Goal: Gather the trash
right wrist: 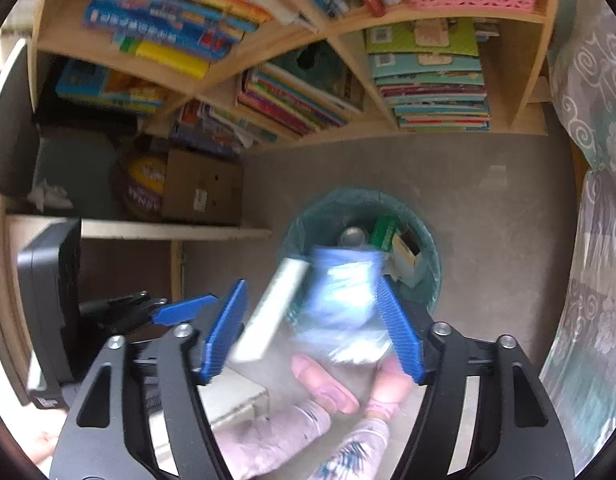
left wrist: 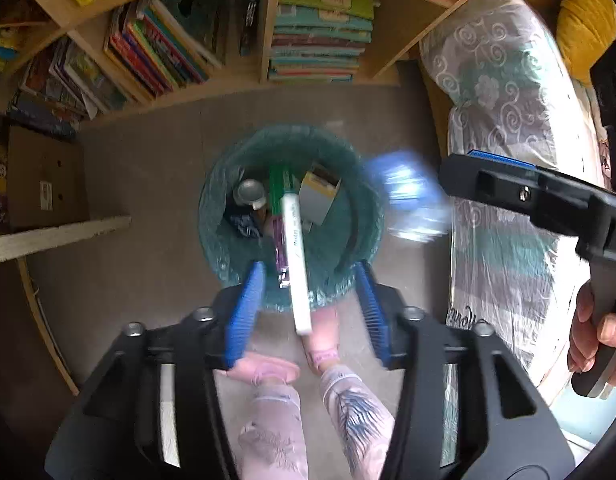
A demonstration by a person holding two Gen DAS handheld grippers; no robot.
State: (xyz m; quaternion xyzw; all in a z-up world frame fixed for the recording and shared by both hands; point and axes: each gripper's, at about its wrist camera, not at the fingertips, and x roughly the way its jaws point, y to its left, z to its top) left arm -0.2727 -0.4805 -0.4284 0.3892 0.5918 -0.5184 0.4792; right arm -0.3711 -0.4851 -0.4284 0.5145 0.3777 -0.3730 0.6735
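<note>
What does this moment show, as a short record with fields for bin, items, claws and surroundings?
bin: round bin with green plastic liner, on grey floor, already holding a green carton and other trash
item 1: white marker pen, loose between the left claw fingers, above the bin
item 2: blurred blue-and-clear plastic wrapper, loose between the right claw fingers
claws: both open, pads not pressing
surroundings: wooden bookshelf with colourful books behind the bin
</note>
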